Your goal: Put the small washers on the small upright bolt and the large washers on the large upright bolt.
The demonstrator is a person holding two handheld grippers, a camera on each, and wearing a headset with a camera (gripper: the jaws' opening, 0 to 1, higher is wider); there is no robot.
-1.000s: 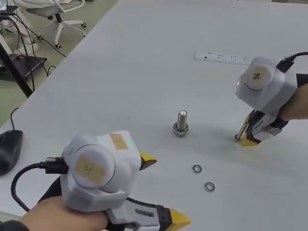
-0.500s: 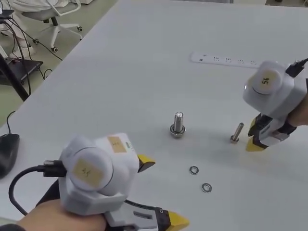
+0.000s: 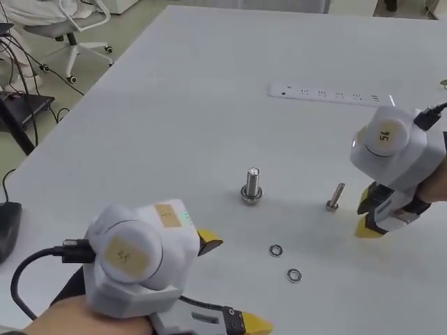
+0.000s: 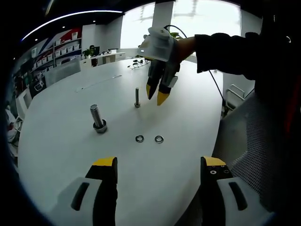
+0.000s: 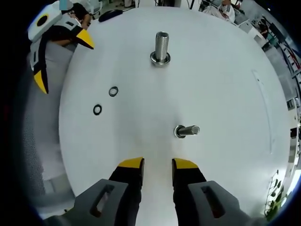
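The large upright bolt [image 3: 252, 185] stands mid-table with a wider ring at its foot. Right of it stands the small upright bolt [image 3: 335, 197]. Two small washers [image 3: 276, 250] [image 3: 294, 276] lie flat in front of the bolts. My right gripper [image 3: 367, 213] hovers just right of the small bolt, open and holding nothing; its own view shows the small bolt [image 5: 187, 131] just beyond its tips [image 5: 157, 163]. My left gripper [image 3: 234, 283] is low at the near edge, wide open and holding nothing. Its view takes in both bolts [image 4: 97, 118] [image 4: 137, 98] and the washers [image 4: 139, 139] [image 4: 159, 139].
A white power strip [image 3: 328, 94] lies at the back of the white table [image 3: 174, 105]. A dark mouse [image 3: 5, 216] sits at the left edge. An office chair [image 3: 70, 28] and cables stand on the floor beyond the left side.
My right gripper has let go of the small bolt and drawn back to the right, and the bolt stays upright. The left gripper has hardly moved. The camera shifted.
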